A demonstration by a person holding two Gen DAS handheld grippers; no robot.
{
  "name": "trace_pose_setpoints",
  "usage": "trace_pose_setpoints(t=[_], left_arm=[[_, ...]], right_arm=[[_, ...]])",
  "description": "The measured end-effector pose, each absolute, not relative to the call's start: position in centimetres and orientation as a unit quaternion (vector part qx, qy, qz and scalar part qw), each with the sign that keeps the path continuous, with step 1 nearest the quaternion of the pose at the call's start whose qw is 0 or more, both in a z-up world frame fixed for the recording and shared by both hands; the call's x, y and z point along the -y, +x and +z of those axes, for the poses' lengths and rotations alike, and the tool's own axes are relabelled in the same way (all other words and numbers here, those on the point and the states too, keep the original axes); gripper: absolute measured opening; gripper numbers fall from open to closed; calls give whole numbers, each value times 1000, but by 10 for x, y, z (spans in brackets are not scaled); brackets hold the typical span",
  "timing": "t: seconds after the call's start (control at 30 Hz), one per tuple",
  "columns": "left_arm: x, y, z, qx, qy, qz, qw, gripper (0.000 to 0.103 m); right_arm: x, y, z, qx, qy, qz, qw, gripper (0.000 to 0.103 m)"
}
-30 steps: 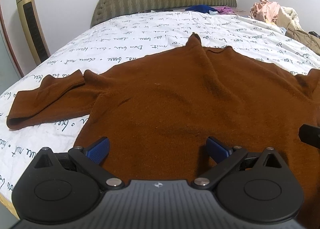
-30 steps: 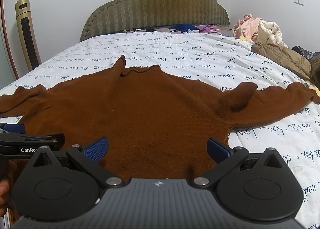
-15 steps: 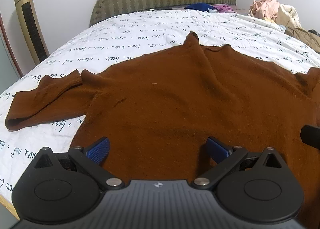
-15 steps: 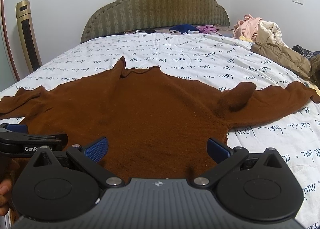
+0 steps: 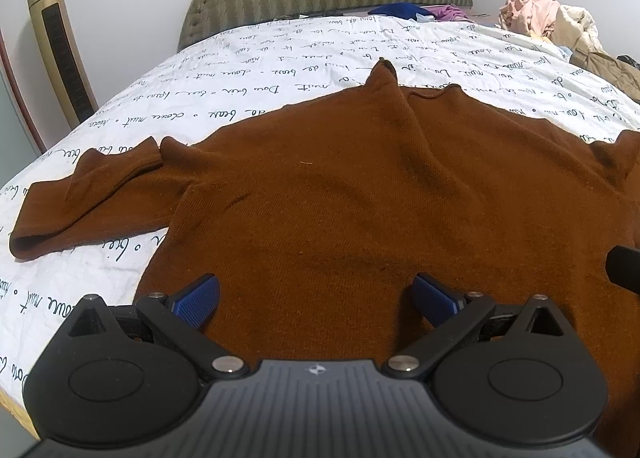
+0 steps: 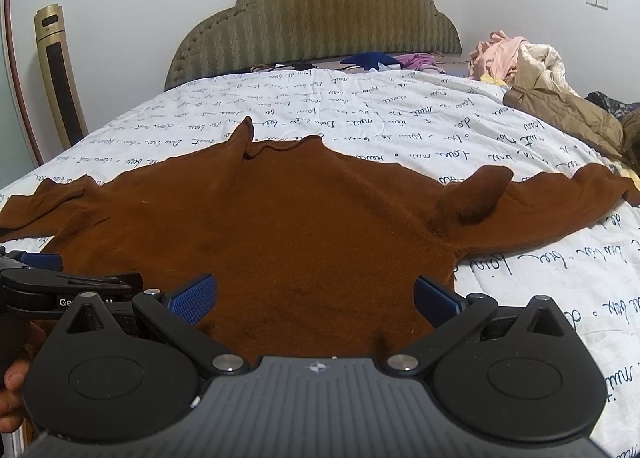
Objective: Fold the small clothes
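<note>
Left gripper [image 5: 316, 300] stands with its blue pads wide apart and nothing between them, poised over the near hem of the brown sweater [image 5: 380, 194]. Right gripper [image 6: 316, 298] is likewise spread wide and empty, over the same hem further to the right; the left gripper's black body [image 6: 60, 290] shows at its left, with part of a hand [image 6: 12, 390] beneath it.

Sweater lies flat and face-down or face-up, cannot tell which, spread directly ahead of both claws on the bed. Knit is plain brown, with shallow creases across the body. Collar [image 6: 280, 144] lies at the far edge, one corner standing up in a point. Left sleeve [image 5: 84, 194] stretches out left of the left gripper, cuff end nearest. Right sleeve [image 6: 560, 210] runs out right of the right gripper, with a raised fold at the shoulder.

Bedsheet [image 6: 400, 114] is white with dark handwritten script. Beyond it rises a padded olive headboard [image 6: 320, 18]. A heap of clothes [image 6: 520, 58] sits far right; a gold tower appliance [image 5: 56, 46] stands far left against the white wall.
</note>
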State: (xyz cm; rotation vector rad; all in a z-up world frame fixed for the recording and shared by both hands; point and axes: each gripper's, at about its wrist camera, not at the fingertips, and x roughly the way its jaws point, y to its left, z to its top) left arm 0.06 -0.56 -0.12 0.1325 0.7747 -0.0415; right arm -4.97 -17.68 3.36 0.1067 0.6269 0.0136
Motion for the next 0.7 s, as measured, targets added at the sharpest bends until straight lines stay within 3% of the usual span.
trace_pose_setpoints(t=[0.7], left_arm=[[9,1,-2,-379,68,-21,923,103]], right_arm=[[176,-56,39,-281,33,29,959,103]])
